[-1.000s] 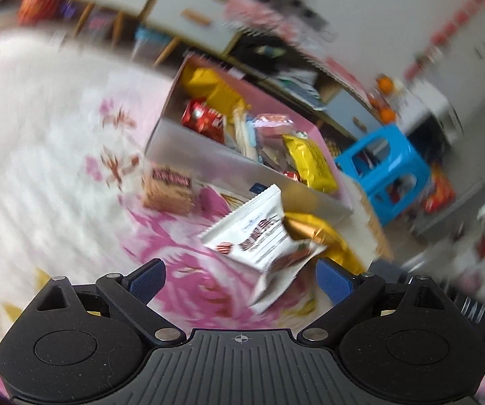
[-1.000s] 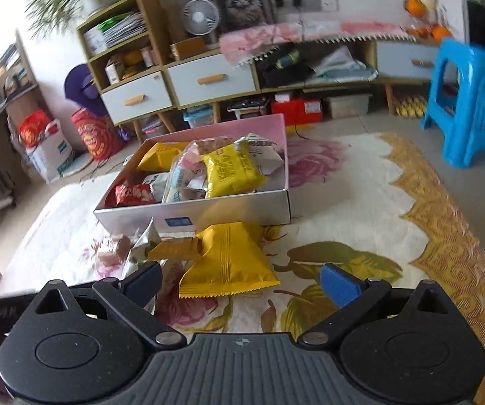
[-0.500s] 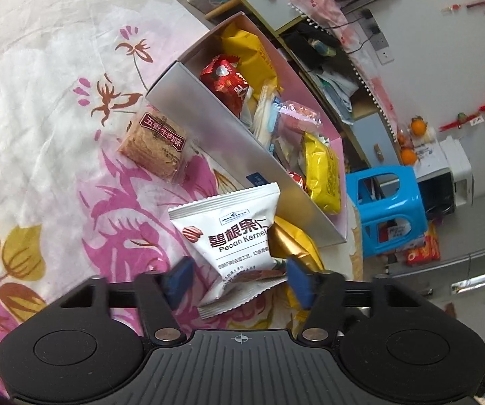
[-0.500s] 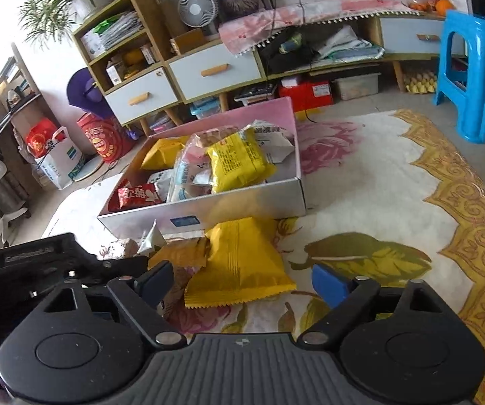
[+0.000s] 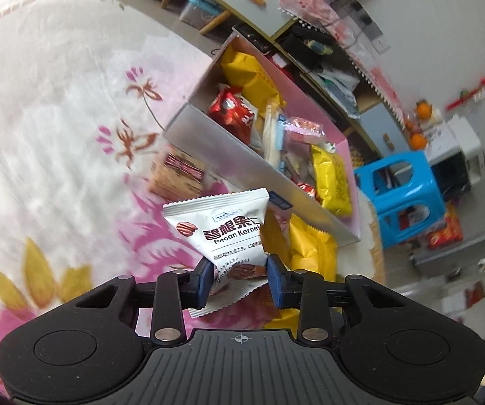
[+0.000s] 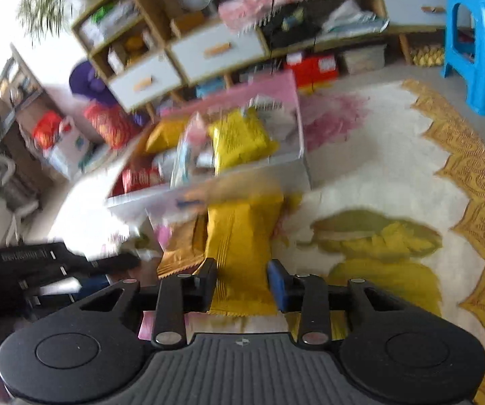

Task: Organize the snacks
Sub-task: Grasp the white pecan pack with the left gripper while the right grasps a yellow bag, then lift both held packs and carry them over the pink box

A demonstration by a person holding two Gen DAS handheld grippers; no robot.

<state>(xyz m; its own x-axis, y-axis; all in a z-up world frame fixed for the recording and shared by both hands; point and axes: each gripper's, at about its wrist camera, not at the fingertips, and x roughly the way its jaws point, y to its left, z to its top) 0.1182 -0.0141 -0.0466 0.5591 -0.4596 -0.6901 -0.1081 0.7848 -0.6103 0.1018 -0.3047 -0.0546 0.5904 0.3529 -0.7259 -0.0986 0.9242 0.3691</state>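
My left gripper [image 5: 240,278] is closing, its blue pads pressing the lower end of a white pecan kernel packet [image 5: 224,224] that stands tilted above the rug. My right gripper [image 6: 242,285] is closing too, its pads squeezing the near end of a yellow snack bag [image 6: 242,236]. A grey and pink box [image 5: 239,162] full of snacks lies just beyond both; in the blurred right wrist view the box [image 6: 293,168] sits behind the yellow bag. A brown biscuit pack [image 5: 176,177] rests on the rug by the box's near wall. More yellow bags [image 5: 310,246] lie behind the white packet.
A floral rug [image 5: 57,118] covers the floor, with a gold border [image 6: 478,182] on the right. A blue plastic stool [image 5: 407,199] stands past the box. Low cabinets with drawers [image 6: 215,50] and clutter line the wall. The left tool's black body [image 6: 23,266] reaches in beside the right gripper.
Both grippers have gone from wide open to clamped, the left onto the white pecan packet and the right onto the yellow bag. Both views have tilted and gone slightly blurry.
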